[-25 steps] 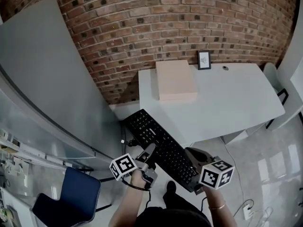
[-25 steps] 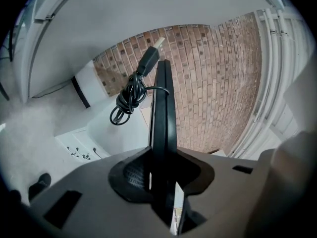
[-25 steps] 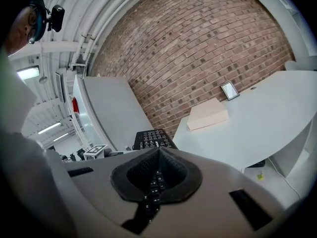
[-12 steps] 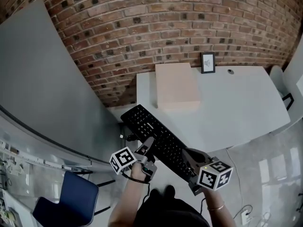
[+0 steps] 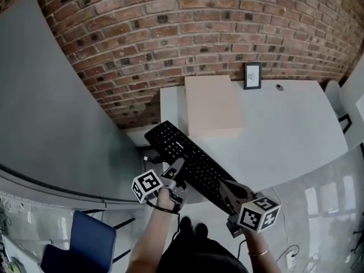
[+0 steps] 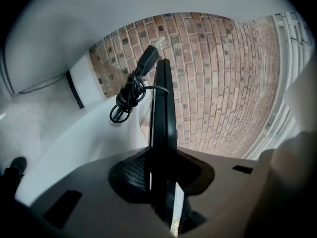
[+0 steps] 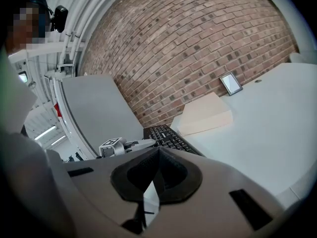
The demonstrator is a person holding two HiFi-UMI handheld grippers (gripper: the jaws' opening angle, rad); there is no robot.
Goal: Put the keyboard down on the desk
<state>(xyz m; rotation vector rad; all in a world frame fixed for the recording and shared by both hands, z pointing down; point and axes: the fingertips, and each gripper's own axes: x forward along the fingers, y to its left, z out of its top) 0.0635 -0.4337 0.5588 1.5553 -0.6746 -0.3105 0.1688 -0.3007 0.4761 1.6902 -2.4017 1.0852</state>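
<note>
A black keyboard (image 5: 190,158) hangs in the air, slanting from upper left to lower right, and its far end reaches over the near left corner of the white desk (image 5: 284,124). My left gripper (image 5: 177,172) is shut on the keyboard's long left edge. In the left gripper view the keyboard (image 6: 162,113) stands edge-on between the jaws of this gripper (image 6: 161,175), and its coiled cable (image 6: 128,95) dangles beside it. My right gripper (image 5: 227,187) is shut on the near end. In the right gripper view the keys (image 7: 168,135) show just past the closed jaws.
A flat beige box (image 5: 211,104) lies at the desk's back left, close to the keyboard's far end. A small framed picture (image 5: 252,75) leans on the brick wall (image 5: 216,27). A grey panel (image 5: 51,95) stands left, with a blue chair (image 5: 85,243) below it.
Both grippers have carried the keyboard forward to the desk. Its far end, earlier short of the desk's corner, now lies over it.
</note>
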